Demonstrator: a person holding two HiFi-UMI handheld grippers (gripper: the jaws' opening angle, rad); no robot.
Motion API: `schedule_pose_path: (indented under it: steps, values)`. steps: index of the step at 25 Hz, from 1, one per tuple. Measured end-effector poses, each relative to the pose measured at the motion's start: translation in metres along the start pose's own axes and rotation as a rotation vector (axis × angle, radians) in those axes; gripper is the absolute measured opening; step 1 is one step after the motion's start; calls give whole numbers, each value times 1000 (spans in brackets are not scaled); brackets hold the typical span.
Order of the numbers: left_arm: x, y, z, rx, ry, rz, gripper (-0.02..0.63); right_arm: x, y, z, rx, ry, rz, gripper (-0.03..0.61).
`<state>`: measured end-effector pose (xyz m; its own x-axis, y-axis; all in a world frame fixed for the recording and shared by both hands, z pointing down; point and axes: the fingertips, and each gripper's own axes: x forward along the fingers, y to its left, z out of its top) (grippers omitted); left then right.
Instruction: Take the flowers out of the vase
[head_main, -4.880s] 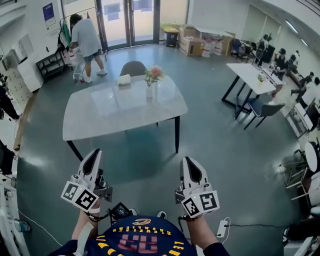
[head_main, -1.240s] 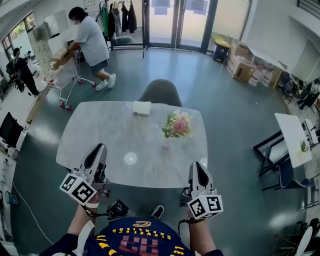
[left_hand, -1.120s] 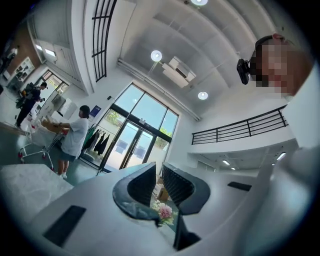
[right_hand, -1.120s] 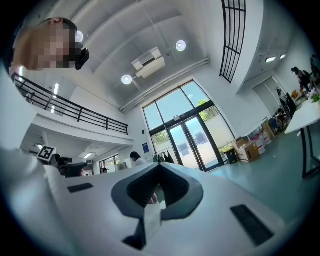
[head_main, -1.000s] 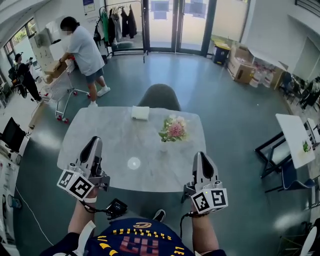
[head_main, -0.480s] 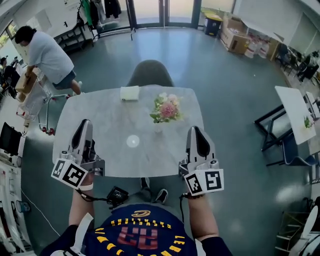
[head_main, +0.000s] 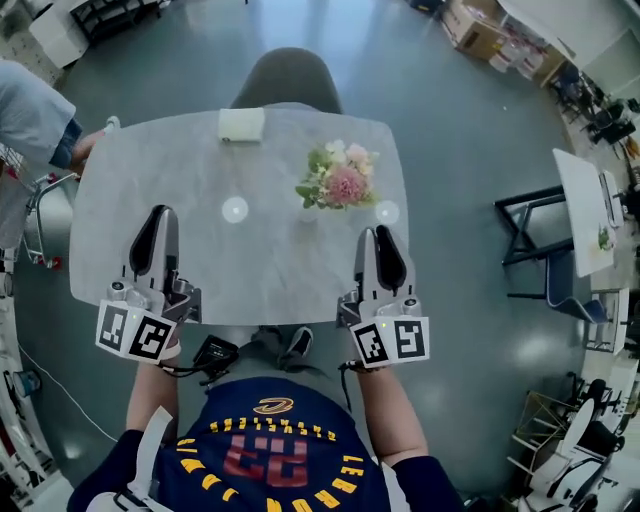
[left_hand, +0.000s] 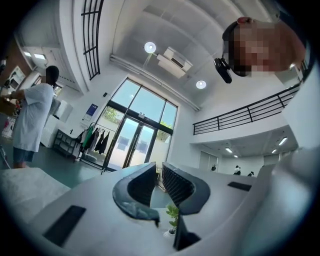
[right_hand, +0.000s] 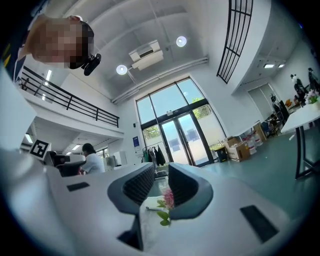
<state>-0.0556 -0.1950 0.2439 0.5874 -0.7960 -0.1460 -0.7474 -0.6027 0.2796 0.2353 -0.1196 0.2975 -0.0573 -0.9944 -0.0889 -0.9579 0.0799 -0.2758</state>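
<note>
1. Flowers (head_main: 340, 182), head view: a pink and cream bunch with green leaves stands on the right half of the table (head_main: 150, 190), nearer its far edge. Seen from above, the bunch covers the vase, which cannot be made out here. The left gripper (head_main: 156, 215) hangs over the near left corner. The right gripper (head_main: 375, 238) hangs over the near edge, with the flowers beyond it and a little to the left, well apart from both.
2. Left gripper view: the jaws stand a narrow slit apart and grip nothing. Low in that slit, far off, a green sprig and the small pale vase (left_hand: 169, 233) show; the blooms are hidden behind a jaw.
3. Right gripper view: the jaws have just been opening and stand apart, with nothing between the pads. Through the gap a distant pink bloom and leaves show above a pale strip of table; the vase is hidden.
</note>
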Motion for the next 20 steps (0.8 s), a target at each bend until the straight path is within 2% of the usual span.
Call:
schedule_pose_path:
  steps: [3,6,9,12,15,20]
  values:
    - [10,7,-20,8,41,-15,41,15,11,-4,-17,4,-20,118]
    - [21,9,-51,-45,90,-62,41,24,30,-20,-39,24,-3,121]
    - [33,7,-79,-89,149,-100,41,28,57,-47,-58,89,77,120]
    - [45,3,-89,-103,182,-108,41,31,75,-70,-61,146,155,120]
    - [58,2,-99,-103,206,-92,41,39,68,-99,30,195,177,121]
    - [62,4,-124,-107,262,-42,41,49,29,-154,236,305,107,137]
